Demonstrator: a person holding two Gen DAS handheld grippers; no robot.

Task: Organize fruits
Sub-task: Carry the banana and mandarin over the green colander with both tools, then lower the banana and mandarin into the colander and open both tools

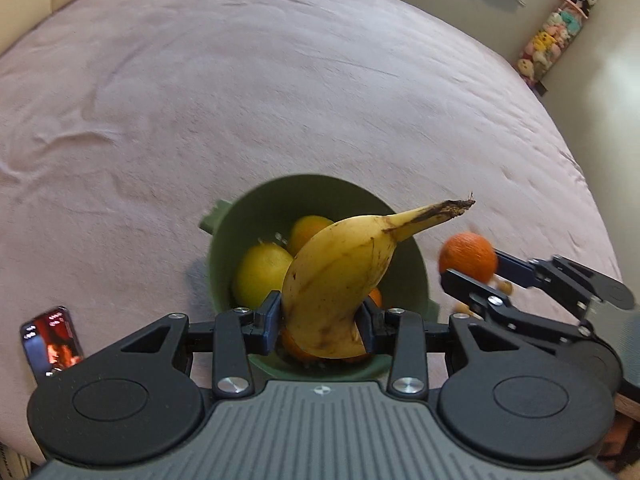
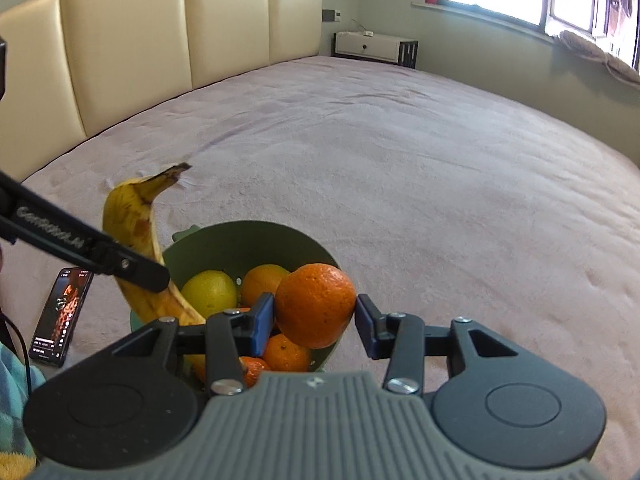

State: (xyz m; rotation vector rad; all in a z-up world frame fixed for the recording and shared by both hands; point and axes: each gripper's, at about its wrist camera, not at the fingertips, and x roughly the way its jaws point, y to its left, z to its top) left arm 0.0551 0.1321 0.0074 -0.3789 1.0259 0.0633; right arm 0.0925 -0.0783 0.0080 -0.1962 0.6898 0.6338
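Observation:
A green bowl [image 1: 224,240] stands on the bed and holds a yellow lemon [image 1: 260,272] and several oranges. My left gripper [image 1: 320,320] is shut on a yellow banana [image 1: 344,272] and holds it over the bowl, stem up to the right. My right gripper [image 2: 314,320] is shut on a large orange [image 2: 316,304] just above the bowl's [image 2: 256,236] right rim. In the left wrist view the right gripper [image 1: 470,266] and its orange [image 1: 468,256] are to the right of the bowl. The banana [image 2: 132,220] also shows at the left of the right wrist view.
A phone [image 1: 52,336] with a lit screen lies on the pinkish bedspread [image 1: 280,80] left of the bowl; it also shows in the right wrist view [image 2: 60,316]. A cream headboard [image 2: 160,40] is behind. A nightstand [image 2: 372,46] and a window are far right.

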